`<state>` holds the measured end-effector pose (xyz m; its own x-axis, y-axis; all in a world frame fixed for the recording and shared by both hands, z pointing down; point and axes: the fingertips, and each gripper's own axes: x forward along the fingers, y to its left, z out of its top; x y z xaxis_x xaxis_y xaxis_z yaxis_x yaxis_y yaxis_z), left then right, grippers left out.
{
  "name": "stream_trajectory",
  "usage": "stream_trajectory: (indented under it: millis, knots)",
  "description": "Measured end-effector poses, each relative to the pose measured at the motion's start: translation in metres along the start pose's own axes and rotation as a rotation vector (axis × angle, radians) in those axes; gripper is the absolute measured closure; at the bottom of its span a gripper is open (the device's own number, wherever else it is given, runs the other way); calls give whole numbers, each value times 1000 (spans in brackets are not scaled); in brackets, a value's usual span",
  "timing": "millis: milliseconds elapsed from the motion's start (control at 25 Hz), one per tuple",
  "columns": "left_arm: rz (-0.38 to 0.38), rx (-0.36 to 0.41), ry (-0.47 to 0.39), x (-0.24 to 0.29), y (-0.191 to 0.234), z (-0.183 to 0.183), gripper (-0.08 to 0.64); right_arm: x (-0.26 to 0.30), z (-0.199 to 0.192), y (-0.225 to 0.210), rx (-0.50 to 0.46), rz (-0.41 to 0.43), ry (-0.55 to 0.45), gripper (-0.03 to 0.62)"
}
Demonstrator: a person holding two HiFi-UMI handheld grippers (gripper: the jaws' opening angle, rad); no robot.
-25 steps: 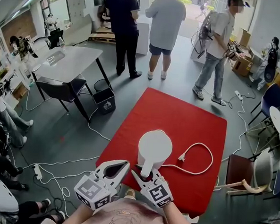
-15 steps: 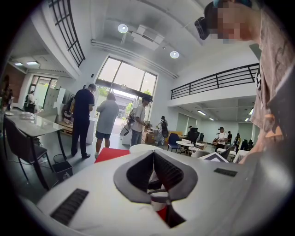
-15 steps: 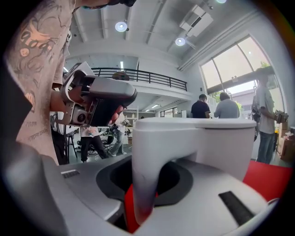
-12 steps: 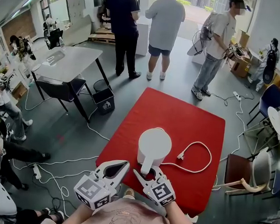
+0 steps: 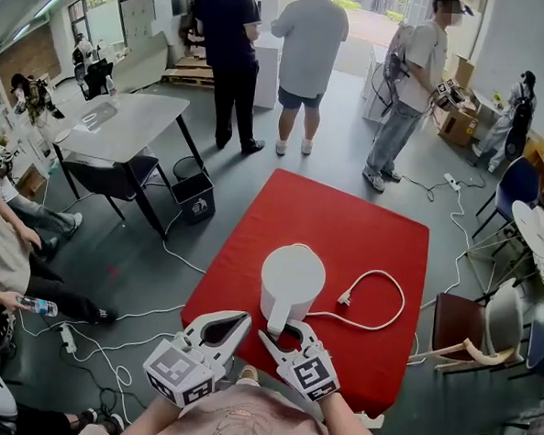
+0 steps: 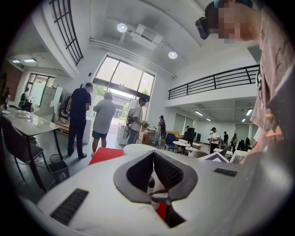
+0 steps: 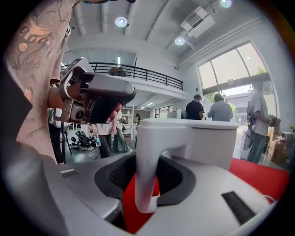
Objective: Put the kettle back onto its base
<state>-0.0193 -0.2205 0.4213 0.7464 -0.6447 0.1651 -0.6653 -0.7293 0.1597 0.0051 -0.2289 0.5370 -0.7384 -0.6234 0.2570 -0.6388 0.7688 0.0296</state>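
right gripper [image 5: 285, 330] is sitting at lower centre of the head view, straddling the curved white handle [image 7: 146, 170] of the white cylindrical electric kettle [image 5: 292, 276]; its jaws have just been opening and are now standing wide, handle between them but pads clear of it, red showing in the gaps either side, so it is not gripping anything; kettle is standing upright on the red tablecloth [image 5: 345, 221], centre of frame, handle pointing towards the bottom edge; base is not showing as a separate part from above, can't tell it from the body; white power cord [image 5: 401, 301] is coming out at the kettle's foot, looping to the right over the cloth and ending in a plug [image 5: 344, 300] lying just right of the kettle; left gripper [image 5: 245, 321] is hovering just left of the right one, lower left of centre, jaw tips together, holding nothing and not touching the kettle; three people are standing at the top of the frame, well beyond the cloth
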Motion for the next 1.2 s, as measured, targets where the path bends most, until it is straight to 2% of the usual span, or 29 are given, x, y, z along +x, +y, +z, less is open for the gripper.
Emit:
stream_trajectory:
  millis: [200,480,800,880,1000,1080,1120,1160,1200]
  knots:
    - [-21,-3,0,3,-9,0,571,-23,-8,-6,24,-39,21,403]
    - [-63,-5,8,12,-22,-2,571,-67,-1,-27,72,-153,-16,402]
    - [-96,-15,1,19,-45,-4,571,-102,31,-20,43,-165,-64,411]
    - [-101,-16,-1,18,-51,-4,571,-111,40,-16,46,-162,-92,445]
    - [-106,-19,-7,18,-60,-5,571,-124,50,-14,61,-169,-125,447]
    - [-105,-19,-9,16,-65,-7,571,-133,55,-13,68,-174,-145,472]
    - [-102,-19,-9,14,-68,-7,571,-138,57,-12,70,-180,-156,491]
    - [-98,-19,-10,12,-70,-8,571,-142,59,-11,70,-188,-164,587]
    - [-93,-19,-11,10,-72,-8,571,-146,59,-10,72,-193,-166,589]
